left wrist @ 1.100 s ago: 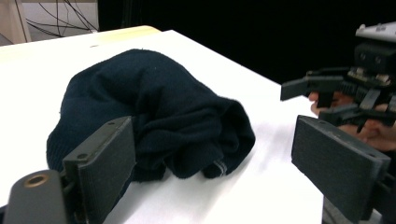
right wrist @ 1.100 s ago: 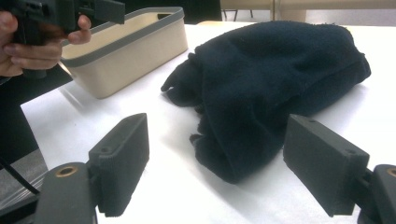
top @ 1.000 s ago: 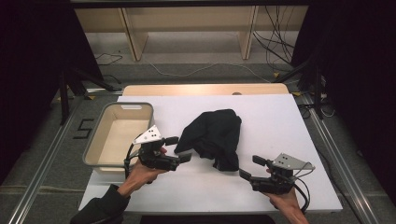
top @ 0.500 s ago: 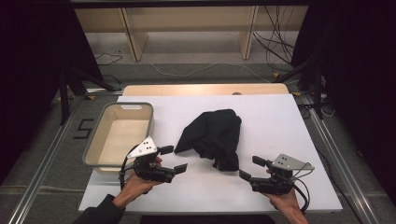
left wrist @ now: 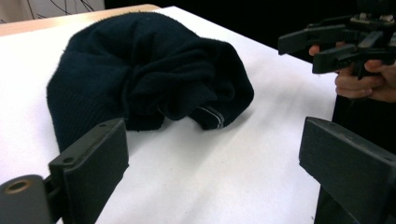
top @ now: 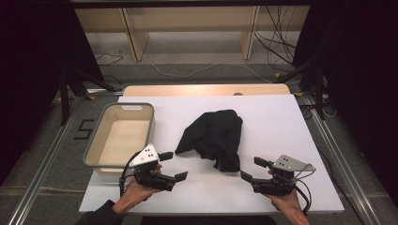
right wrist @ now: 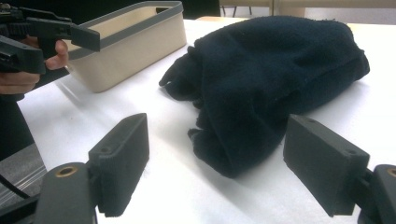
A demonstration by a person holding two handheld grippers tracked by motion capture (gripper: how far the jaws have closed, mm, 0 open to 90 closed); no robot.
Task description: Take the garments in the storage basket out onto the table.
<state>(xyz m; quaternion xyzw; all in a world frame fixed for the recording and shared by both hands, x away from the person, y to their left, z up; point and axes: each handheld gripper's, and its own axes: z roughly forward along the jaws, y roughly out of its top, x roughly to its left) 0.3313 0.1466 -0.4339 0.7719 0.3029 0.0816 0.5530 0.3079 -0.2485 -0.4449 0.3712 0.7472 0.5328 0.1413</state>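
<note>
Two claws, left (top: 174, 166) and right (top: 251, 168), gape empty; pinch the garment (top: 213, 136) ahead by its near edges.

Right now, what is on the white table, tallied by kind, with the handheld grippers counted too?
Dark garment, crumpled in a heap: 1
Beige bin with a grey rim: 1
Grippers, both with jaws open and nothing between them: 2, the left gripper and the right gripper
Total: 4
</note>
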